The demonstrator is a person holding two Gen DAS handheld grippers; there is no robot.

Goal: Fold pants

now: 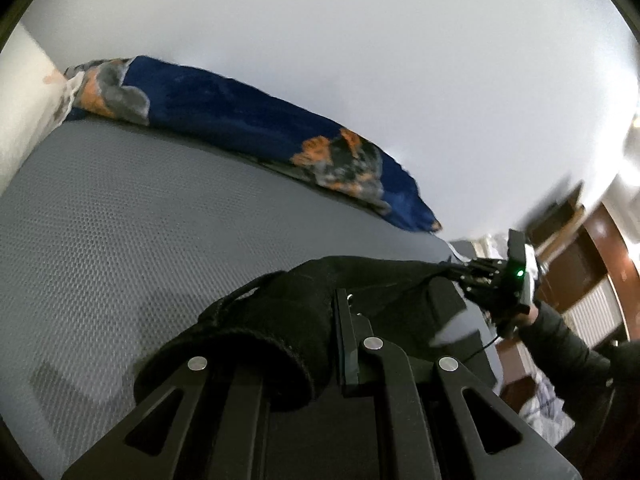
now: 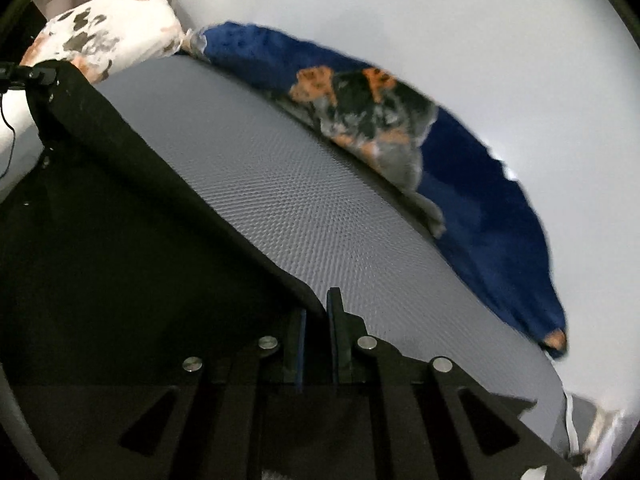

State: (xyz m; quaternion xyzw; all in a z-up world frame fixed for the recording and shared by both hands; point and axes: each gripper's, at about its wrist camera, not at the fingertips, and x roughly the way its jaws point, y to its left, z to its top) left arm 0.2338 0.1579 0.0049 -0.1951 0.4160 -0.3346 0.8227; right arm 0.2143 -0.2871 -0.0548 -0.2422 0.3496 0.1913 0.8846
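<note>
The black pants (image 1: 304, 304) hang lifted over a grey textured mattress (image 1: 120, 220). My left gripper (image 1: 330, 300) is shut on them next to a rolled cuff opening, and the cloth hides its left finger. In the left wrist view my right gripper (image 1: 486, 276), held by a hand in a dark sleeve, grips the far end of the same fabric. From the right wrist the pants (image 2: 120, 208) stretch as a taut black sheet toward the upper left. My right gripper (image 2: 316, 306) is shut on their edge, which is pinched between the pads.
A blue blanket (image 2: 492, 208) with orange and grey patches lies along the mattress's far edge against a pale wall. A white patterned pillow (image 2: 108, 28) sits at the head end. Brown furniture (image 1: 580, 264) stands beyond the bed's right side.
</note>
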